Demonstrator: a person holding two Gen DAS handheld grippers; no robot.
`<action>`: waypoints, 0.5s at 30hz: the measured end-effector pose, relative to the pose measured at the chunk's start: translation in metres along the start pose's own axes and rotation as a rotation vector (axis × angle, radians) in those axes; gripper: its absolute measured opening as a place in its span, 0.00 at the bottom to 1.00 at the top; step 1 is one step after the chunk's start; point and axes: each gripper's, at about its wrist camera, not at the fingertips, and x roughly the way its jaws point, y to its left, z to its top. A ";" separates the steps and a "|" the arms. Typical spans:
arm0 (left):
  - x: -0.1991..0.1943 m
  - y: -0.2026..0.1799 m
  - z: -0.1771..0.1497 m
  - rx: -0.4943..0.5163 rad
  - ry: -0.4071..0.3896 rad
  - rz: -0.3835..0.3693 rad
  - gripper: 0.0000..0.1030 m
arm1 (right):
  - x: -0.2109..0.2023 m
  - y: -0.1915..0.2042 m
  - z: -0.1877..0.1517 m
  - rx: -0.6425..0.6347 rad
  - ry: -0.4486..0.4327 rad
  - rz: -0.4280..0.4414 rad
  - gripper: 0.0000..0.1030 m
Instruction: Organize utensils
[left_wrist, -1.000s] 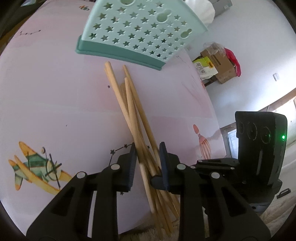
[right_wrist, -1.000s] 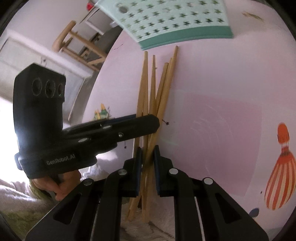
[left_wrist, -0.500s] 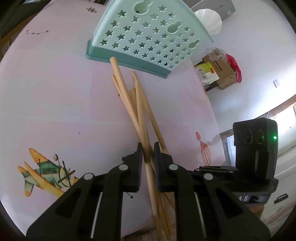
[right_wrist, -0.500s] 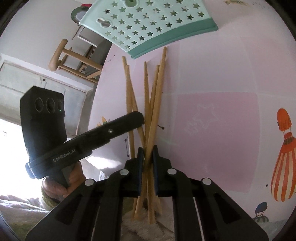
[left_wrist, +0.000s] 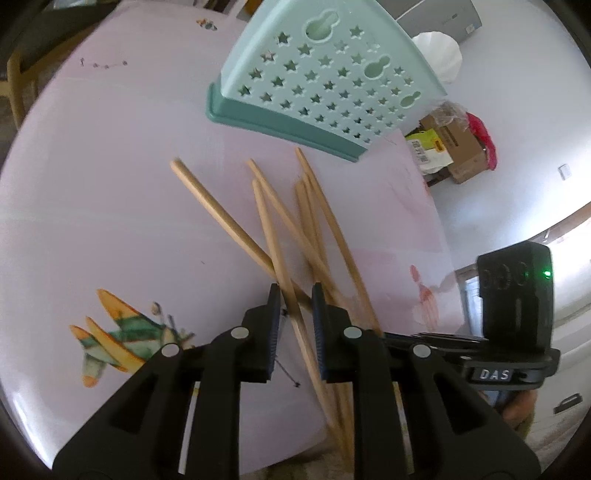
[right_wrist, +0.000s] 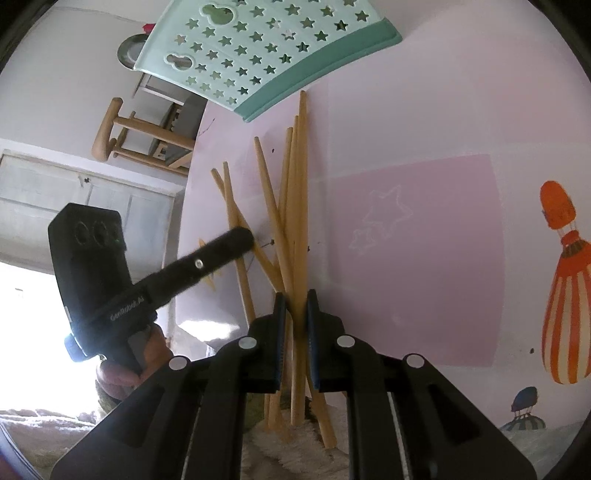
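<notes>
Pinching chopsticks (right_wrist: 295, 236) — right gripper (right_wrist: 293, 314); left gripper (left_wrist: 293, 306) just reopened, straddling one.

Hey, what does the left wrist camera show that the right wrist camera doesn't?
Only the left wrist view shows the airplane print, the cardboard boxes and the right gripper's body from the side.

Only the right wrist view shows the balloon print, the wooden chair and the left gripper reaching in.

Both show the pile of wooden chopsticks, the teal star-holed holder and the pink table.

Chopsticks (left_wrist: 291, 236) crossed on table (left_wrist: 110, 206), basket (left_wrist: 325, 85) standing behind their far tips
</notes>
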 end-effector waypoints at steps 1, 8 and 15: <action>0.000 0.000 0.001 0.004 -0.005 0.011 0.16 | 0.000 0.000 -0.001 -0.003 0.000 -0.006 0.12; -0.014 0.010 0.014 0.023 -0.074 0.104 0.27 | -0.006 0.002 -0.002 -0.018 -0.019 -0.005 0.33; -0.027 0.017 0.010 0.000 -0.061 0.090 0.29 | -0.013 0.009 -0.001 -0.072 -0.062 -0.088 0.38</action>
